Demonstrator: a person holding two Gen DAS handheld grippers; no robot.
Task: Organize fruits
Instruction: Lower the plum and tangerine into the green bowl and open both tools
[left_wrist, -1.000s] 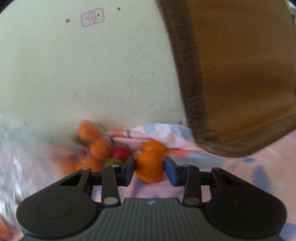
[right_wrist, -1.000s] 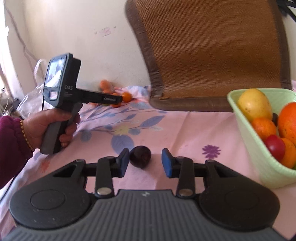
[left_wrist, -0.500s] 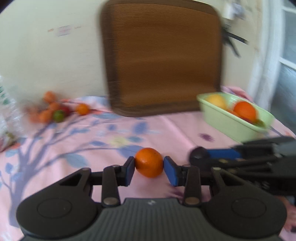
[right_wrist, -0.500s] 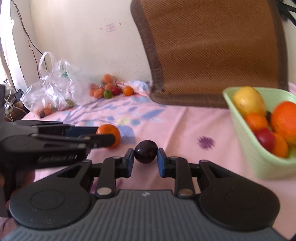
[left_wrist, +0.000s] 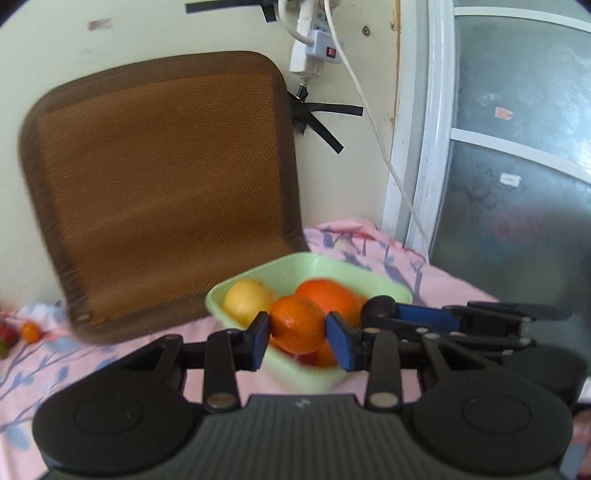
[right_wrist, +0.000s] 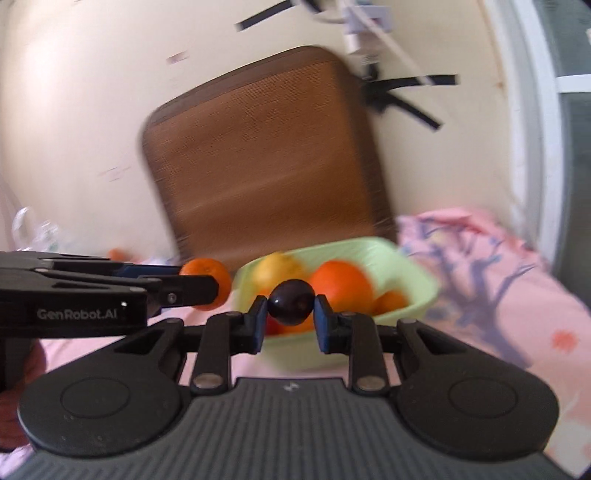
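Observation:
My left gripper (left_wrist: 298, 335) is shut on a small orange (left_wrist: 298, 323) and holds it in the air just in front of the pale green basket (left_wrist: 314, 267). My right gripper (right_wrist: 291, 320) is shut on a dark plum (right_wrist: 291, 302), also raised before the green basket (right_wrist: 424, 291). The basket holds a yellow fruit (left_wrist: 245, 300), a large orange (left_wrist: 325, 291) and smaller fruits. In the left wrist view the right gripper (left_wrist: 380, 308) reaches in from the right with the plum. In the right wrist view the left gripper (right_wrist: 207, 282) comes in from the left, carrying its orange (right_wrist: 210, 271).
A brown woven cushion (left_wrist: 162, 184) leans on the wall behind the basket. The pink flowered cloth (right_wrist: 498, 280) covers the surface. Loose fruits (left_wrist: 26, 332) lie far left by the wall. A power strip and cable (left_wrist: 314, 44) hang above; a glass door (left_wrist: 517, 166) stands to the right.
Both grippers swung right from the loose fruit towards the basket, carrying their fruit upward. The right gripper closed on the plum, which lay on the cloth a second ago.

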